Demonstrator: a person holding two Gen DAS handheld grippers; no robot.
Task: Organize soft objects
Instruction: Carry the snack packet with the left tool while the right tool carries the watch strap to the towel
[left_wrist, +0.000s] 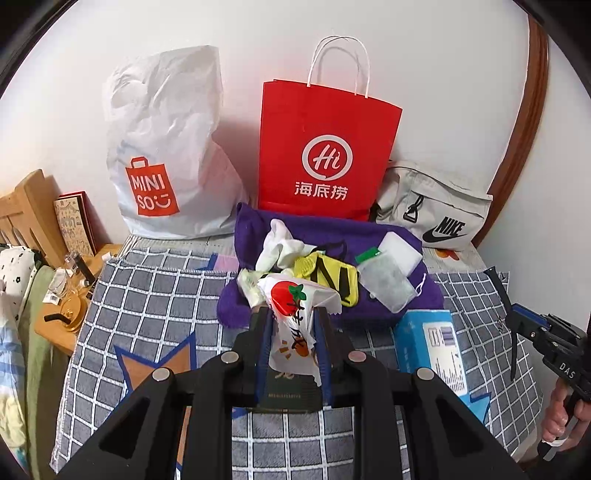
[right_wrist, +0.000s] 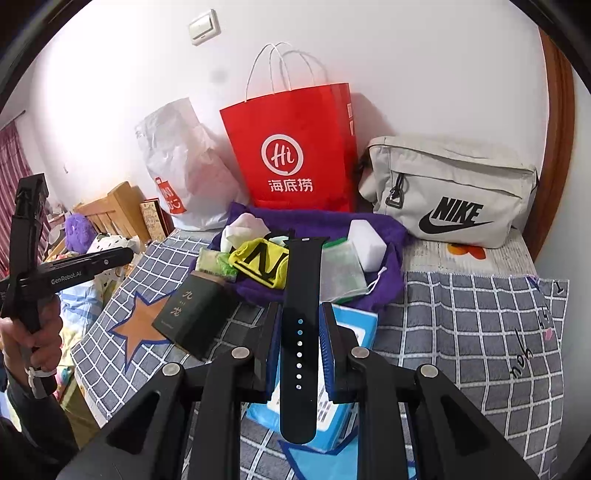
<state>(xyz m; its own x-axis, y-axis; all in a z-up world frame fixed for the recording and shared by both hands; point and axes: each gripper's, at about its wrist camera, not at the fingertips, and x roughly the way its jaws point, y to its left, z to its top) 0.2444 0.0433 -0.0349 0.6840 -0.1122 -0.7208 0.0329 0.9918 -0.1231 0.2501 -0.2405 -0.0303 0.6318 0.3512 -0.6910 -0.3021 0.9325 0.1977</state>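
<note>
My left gripper is shut on a white plastic packet with a red tomato print, held above the checked cloth. My right gripper is shut on a black watch strap that stands up between the fingers. Beyond both lies a purple towel with a heap on it: a white sock, a yellow-and-black sock, a grey mesh pouch and a white sponge block. The heap also shows in the right wrist view, with the yellow-and-black sock in its middle.
A white Miniso bag, a red paper bag and a grey Nike bag stand against the wall. A blue box lies right of the left gripper. A dark green box lies on the checked cloth.
</note>
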